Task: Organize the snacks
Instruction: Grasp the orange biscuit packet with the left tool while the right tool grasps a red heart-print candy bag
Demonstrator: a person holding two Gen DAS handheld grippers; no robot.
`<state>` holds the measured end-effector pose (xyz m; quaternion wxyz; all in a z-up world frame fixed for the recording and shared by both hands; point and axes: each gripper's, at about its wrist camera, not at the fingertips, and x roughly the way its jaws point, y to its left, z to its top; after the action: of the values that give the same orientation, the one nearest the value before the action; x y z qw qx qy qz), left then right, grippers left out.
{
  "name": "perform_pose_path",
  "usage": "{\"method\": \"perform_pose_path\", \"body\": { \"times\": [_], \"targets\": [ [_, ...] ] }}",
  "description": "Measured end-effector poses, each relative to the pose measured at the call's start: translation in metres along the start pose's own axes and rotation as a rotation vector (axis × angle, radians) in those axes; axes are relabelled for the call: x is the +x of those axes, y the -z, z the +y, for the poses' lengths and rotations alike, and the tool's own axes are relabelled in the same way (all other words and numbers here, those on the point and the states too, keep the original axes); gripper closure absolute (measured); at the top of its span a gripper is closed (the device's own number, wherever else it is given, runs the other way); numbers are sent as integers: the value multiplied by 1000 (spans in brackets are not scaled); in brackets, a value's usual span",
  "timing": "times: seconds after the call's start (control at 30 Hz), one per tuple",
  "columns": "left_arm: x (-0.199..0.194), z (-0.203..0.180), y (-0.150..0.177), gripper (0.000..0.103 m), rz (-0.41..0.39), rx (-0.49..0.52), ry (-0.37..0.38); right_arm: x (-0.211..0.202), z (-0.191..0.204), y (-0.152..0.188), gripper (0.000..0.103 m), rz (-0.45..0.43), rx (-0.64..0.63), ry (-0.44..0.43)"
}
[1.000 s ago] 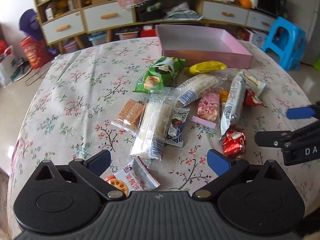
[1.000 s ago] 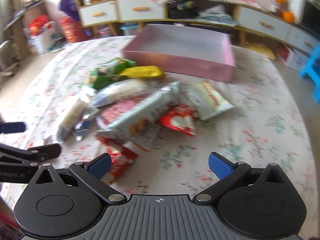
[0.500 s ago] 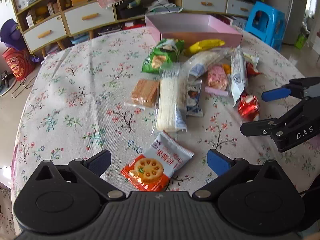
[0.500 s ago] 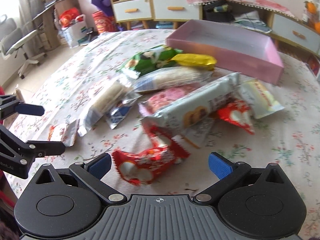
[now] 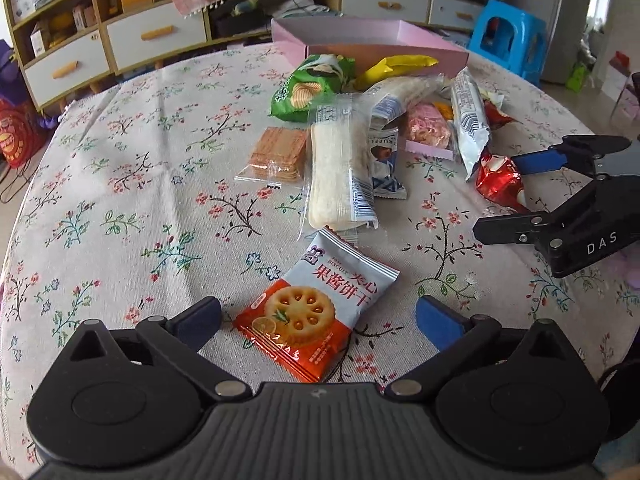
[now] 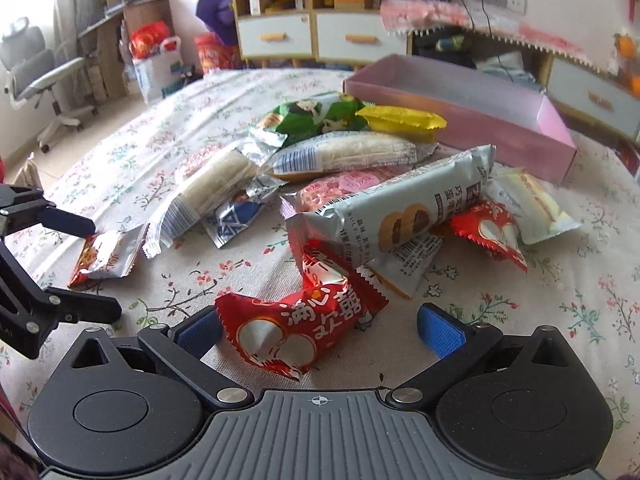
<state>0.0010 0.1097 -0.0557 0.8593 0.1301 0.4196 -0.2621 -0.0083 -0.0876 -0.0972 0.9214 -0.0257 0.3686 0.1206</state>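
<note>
Left gripper (image 5: 318, 318), spread, brackets my near biscuit pack (image 5: 316, 310); right gripper (image 6: 320, 330), spread, brackets a red packet (image 6: 296, 326). Pink box (image 6: 460, 120) far.

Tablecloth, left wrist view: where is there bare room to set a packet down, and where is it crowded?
The tablecloth is bare left of the cracker pack and green chip bag. The pink box shows nothing inside. Crowded: the pile between the box and the jam biscuit packet, where packets overlap.
</note>
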Motion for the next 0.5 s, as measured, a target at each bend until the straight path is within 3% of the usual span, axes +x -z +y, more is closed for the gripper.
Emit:
{"method": "perform_pose_path", "body": {
  "times": [0.13,0.3,0.43,0.5],
  "targets": [
    [-2,1,1,2,-14,6,9,-1,-1,-1,0,16,-10,-6],
    [-7,2,2,25,-36,16,15,-3,-3,2,1,5,-20,-15],
    [-8,2,0,35,-40,21,17,-6,-3,2,4,-11,-26,-39],
    [-8,0,-1,40,-40,31,17,-8,-1,1,11,-19,-35,-47]
  ]
}}
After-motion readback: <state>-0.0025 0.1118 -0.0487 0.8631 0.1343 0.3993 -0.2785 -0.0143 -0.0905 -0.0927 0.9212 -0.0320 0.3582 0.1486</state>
